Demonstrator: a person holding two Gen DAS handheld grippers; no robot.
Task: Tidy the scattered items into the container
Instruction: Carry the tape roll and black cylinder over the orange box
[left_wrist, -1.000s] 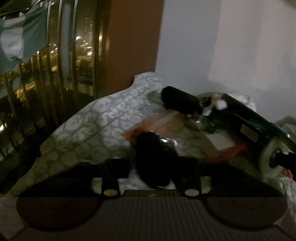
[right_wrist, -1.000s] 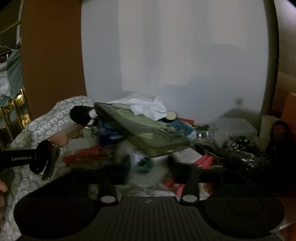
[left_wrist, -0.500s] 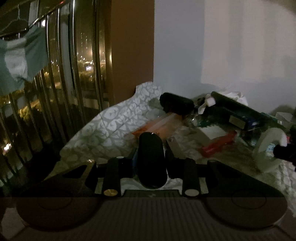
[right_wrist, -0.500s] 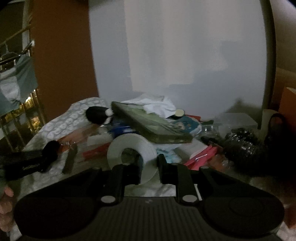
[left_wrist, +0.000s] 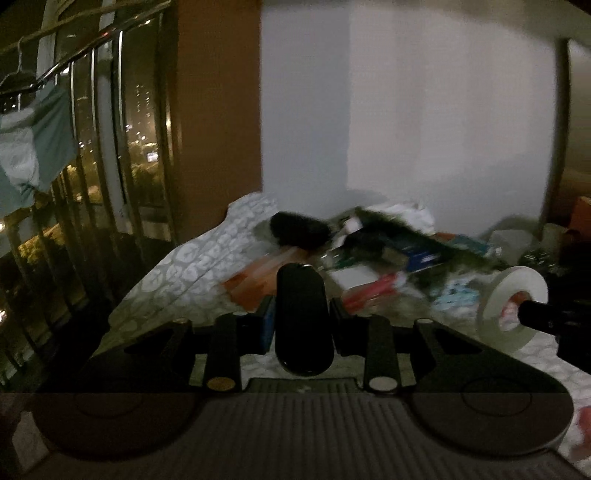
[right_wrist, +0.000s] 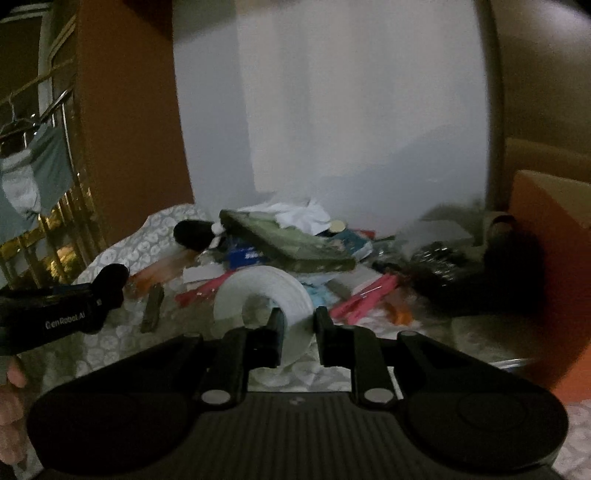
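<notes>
Grey-and-white patterned bedspread (right_wrist: 122, 251) is carrying everything; brown wall section and white wall are standing behind its far edge, railing with night lights off its left edge.

Clutter pile is sitting along the far edge, blurry: flat olive-green rectangular case (right_wrist: 288, 240) is lying tilted on top, white crumpled cloth (right_wrist: 303, 214) behind it, black fuzzy cylinder (right_wrist: 194, 234) at the pile's left end, red and pink sticks (right_wrist: 369, 293) spilling toward the near side. Dark lumpy bag (right_wrist: 454, 273) is sitting toward the right edge. Orange box (right_wrist: 546, 229) is standing at the far right; can't tell if it's the container.

Right gripper (right_wrist: 299, 332) is pinching the white roll of tape (right_wrist: 262, 299): one finger through the core, the other outside, clamping the roll's wall. Roll is hanging above the bedspread's near-middle, in front of the pile; left wrist view shows it at right (left_wrist: 511, 306).

Left gripper (left_wrist: 302, 321) is squeezing a black rounded oblong object (left_wrist: 302, 317), standing upright between the fingers, over the left part of the bedspread.
</notes>
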